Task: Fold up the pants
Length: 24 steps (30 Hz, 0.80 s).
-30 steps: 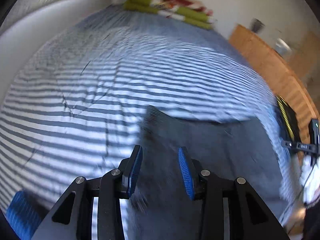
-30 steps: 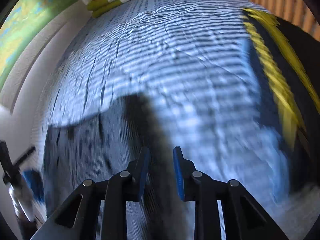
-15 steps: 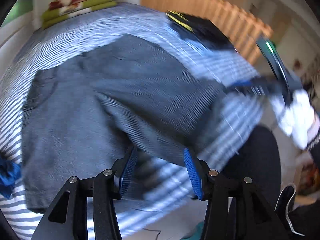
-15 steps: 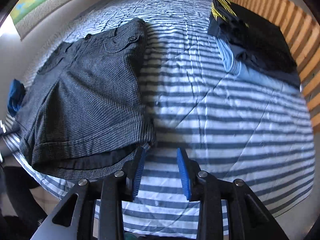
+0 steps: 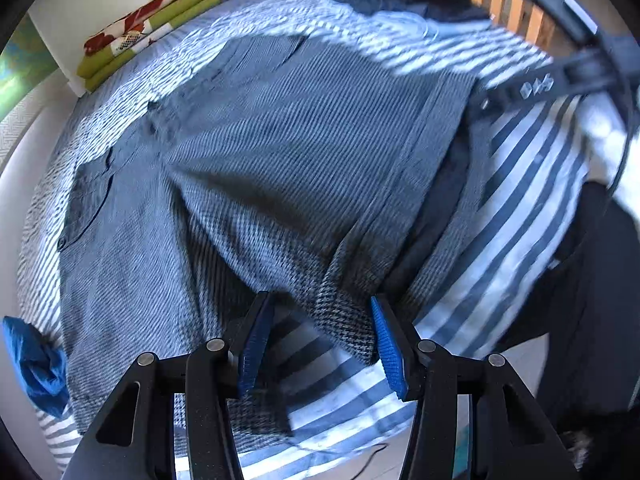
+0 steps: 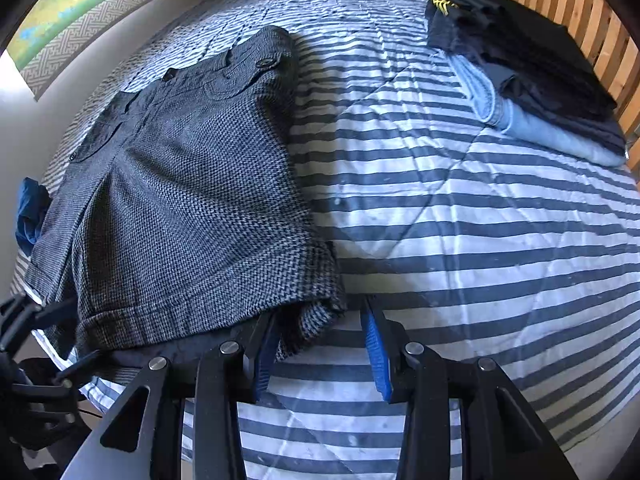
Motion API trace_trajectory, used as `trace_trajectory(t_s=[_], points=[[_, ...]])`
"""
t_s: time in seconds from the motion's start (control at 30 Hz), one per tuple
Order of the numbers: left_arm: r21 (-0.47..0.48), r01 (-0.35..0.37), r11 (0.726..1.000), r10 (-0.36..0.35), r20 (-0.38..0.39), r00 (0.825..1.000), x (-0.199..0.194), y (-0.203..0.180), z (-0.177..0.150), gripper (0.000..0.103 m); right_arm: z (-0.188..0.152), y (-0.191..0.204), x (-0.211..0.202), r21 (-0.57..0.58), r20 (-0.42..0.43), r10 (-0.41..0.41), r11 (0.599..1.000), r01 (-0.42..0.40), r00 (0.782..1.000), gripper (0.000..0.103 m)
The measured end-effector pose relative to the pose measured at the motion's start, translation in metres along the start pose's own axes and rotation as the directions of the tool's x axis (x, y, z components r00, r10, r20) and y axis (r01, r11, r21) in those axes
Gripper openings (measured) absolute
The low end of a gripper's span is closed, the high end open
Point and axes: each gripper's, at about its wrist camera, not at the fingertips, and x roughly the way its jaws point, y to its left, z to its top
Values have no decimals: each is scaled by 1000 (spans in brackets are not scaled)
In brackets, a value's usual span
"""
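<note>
Grey houndstooth shorts (image 5: 280, 168) (image 6: 192, 200) lie spread flat on the blue-and-white striped bedspread (image 6: 460, 220), waistband toward the far wall, hems toward me. My left gripper (image 5: 318, 336) is open, its blue pads either side of a leg hem corner at the crotch gap. My right gripper (image 6: 320, 344) is open too, with the right leg's hem corner lying between its fingers (image 6: 266, 354). Neither gripper has closed on the cloth. The other tool's black frame (image 5: 560, 76) shows at the upper right of the left wrist view.
A stack of folded clothes (image 6: 528, 64), dark on top and light blue below, sits by the wooden slatted bed rail (image 6: 600, 28). Green and red folded bedding (image 5: 148, 24) lies at the far wall. A blue cloth (image 5: 36, 360) is bunched at the left edge.
Both grippers have pulled back from over the bed to the shorts' hem edge. The left view swung from the bare bedspread onto the shorts. Both stay open.
</note>
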Motion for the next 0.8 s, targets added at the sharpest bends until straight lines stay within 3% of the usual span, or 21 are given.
trace_trajectory(t_s=[0.13, 0.2, 0.3, 0.33, 0.37, 0.47, 0.6, 0.67, 0.73, 0.8], points=[[-17, 1, 1000, -1, 19, 1000, -3, 4, 3, 53, -1, 5, -1, -15, 16, -22, 1000, 23, 1000, 32], [7, -9, 1000, 9, 28, 1000, -4, 0, 9, 59, -2, 5, -3, -22, 31, -40, 999, 41, 999, 24], [73, -48, 996, 45, 38, 998, -1, -9, 16, 57, -3, 4, -9, -26, 44, -37, 999, 38, 998, 18], [85, -48, 995, 45, 37, 998, 2, -10, 16, 51, -4, 5, -12, -31, 52, -43, 999, 44, 998, 17], [83, -27, 996, 25, 26, 999, 5, -7, 17, 26, -4, 8, -16, -40, 68, -58, 997, 60, 996, 16], [-17, 60, 998, -59, 31, 998, 2, 11, 17, 13, -6, 21, -35, -94, 127, -99, 989, 111, 987, 10], [-88, 134, 987, -124, 105, 987, -32, 33, 8, 12, -12, 40, -76, -184, 249, -126, 967, 175, 960, 9], [-90, 159, 983, -147, 129, 981, -42, 38, -1, 12, -18, 45, -85, -219, 268, -128, 957, 190, 955, 9], [-90, 223, 971, -216, 84, 973, -37, 43, -12, 18, -25, 49, -75, -273, 220, -143, 941, 201, 965, 9], [-81, 205, 976, -205, 10, 979, -22, 43, -22, 22, -34, 48, -55, -349, 118, -137, 921, 171, 983, 19]])
